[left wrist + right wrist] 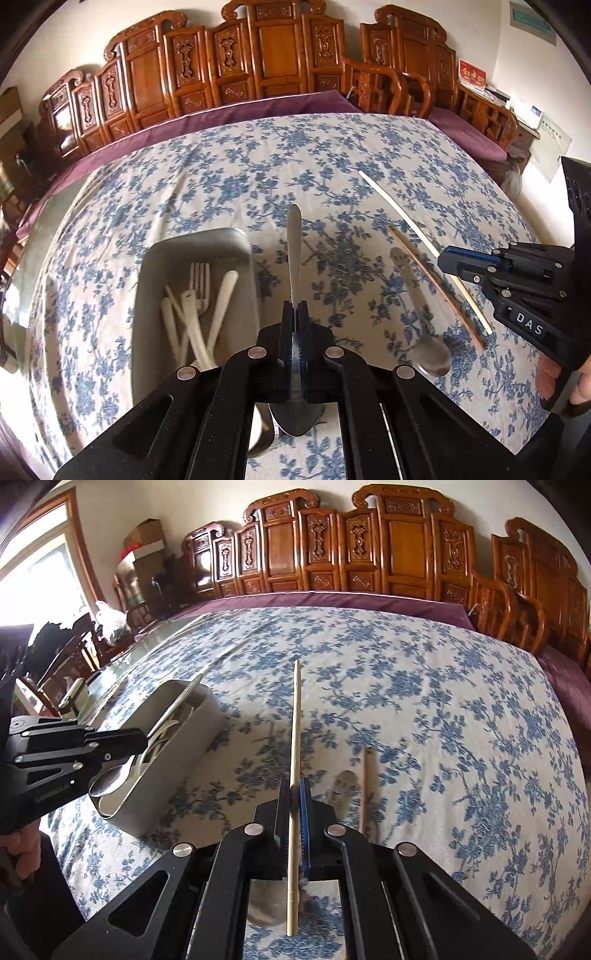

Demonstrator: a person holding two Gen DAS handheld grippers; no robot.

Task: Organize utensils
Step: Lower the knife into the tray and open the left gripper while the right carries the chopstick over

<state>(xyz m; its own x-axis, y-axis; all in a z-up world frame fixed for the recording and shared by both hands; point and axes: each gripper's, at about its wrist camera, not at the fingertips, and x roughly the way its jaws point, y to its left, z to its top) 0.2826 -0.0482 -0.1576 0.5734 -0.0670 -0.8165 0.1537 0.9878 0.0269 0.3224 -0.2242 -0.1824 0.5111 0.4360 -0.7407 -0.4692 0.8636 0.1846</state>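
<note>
A grey utensil bin sits on the blue-flowered tablecloth, and only the left wrist view looks down into it: a metal fork and several white plastic utensils lie jumbled inside, while from the right wrist view the bin shows mostly its outer wall. The left gripper has its jaws pressed tight on a metal spoon, the handle pointing away and the bowl hanging beneath the fingers; the right wrist view places that spoon at the near end of the bin, over its rim. The right gripper is pinched closed on a pale chopstick, which runs straight forward along its fingers above the cloth. Loose on the table beside it lie a second metal spoon and a brown wooden chopstick, side by side and close together. The right wrist view shows only the far ends of those two. Carved wooden chairs line the wall behind a purple cushion.
</note>
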